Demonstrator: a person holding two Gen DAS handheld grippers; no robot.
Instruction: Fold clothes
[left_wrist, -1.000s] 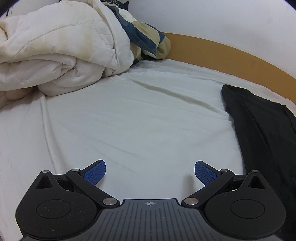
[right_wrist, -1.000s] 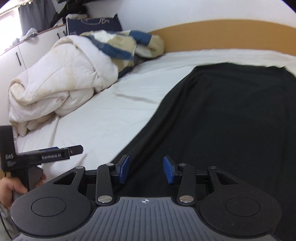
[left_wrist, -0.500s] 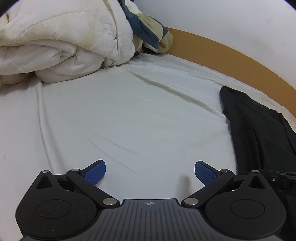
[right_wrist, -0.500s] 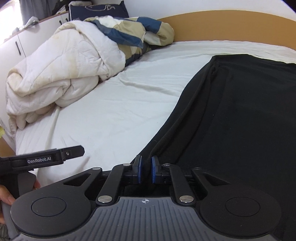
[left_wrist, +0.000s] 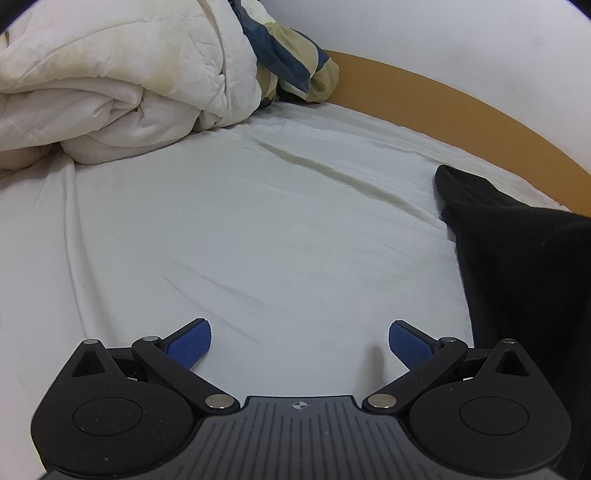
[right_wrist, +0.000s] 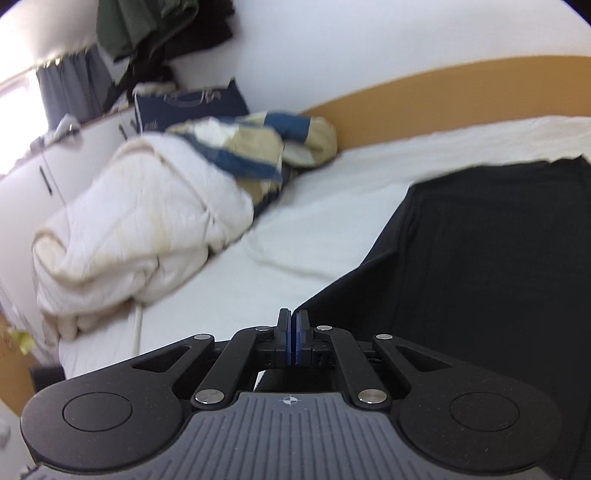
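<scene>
A: Bed sheet (left_wrist: 258, 229) mostly bare; white duvet (left_wrist: 122, 85) bunched far left. Your black garment (right_wrist: 491, 258) lies on the sheet's right side.

B: Grippers?

A: Your left gripper (left_wrist: 299, 343) tilts down over bare sheet, jaws wide, nothing between. Your right gripper (right_wrist: 294, 341) is clamped on the garment's near-left edge, lifting it.

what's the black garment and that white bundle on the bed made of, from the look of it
Black garment: soft, matte knit, probably cotton jersey; it drapes limply and shows no sheen. White bundle: a puffy stitched quilt, likely a cotton shell with padded filling, slightly yellowed in patches.
</scene>
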